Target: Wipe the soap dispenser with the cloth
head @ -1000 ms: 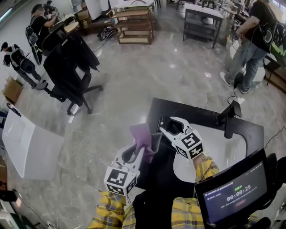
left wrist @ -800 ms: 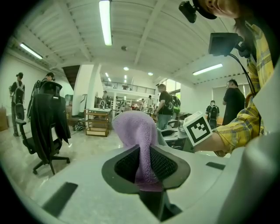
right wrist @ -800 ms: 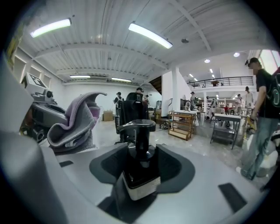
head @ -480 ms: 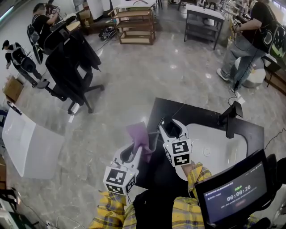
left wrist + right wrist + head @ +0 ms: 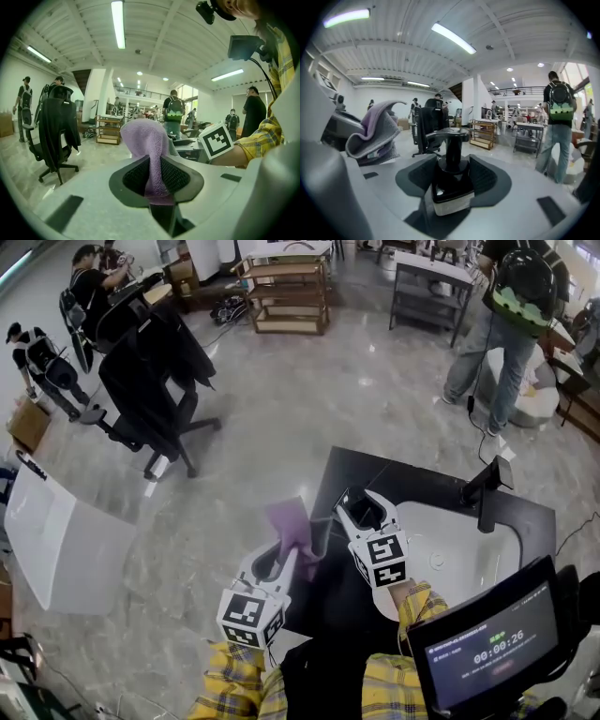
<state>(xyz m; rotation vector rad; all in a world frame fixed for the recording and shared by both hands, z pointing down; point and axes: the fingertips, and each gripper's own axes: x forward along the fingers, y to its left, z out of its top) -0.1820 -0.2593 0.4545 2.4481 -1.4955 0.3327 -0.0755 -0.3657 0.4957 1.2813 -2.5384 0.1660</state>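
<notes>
Black surface (image 5: 422, 486) with a white oval sink (image 5: 455, 559) set in it, in a big workshop room with a shiny pale stone floor (image 5: 281, 399). A screen (image 5: 492, 638) and the yellow plaid sleeves covered the near part of the surface. From the head view the soap dispenser (image 5: 452, 180) was mostly buried in the right tongs (image 5: 363, 514), which were clamped on it over the surface's left edge. It was glossy black with a pale base band and a flat spout. The left tongs (image 5: 157, 176) were pinched on the fuzzy purple cloth (image 5: 145, 138), which sat just beside the dispenser, not touching.
</notes>
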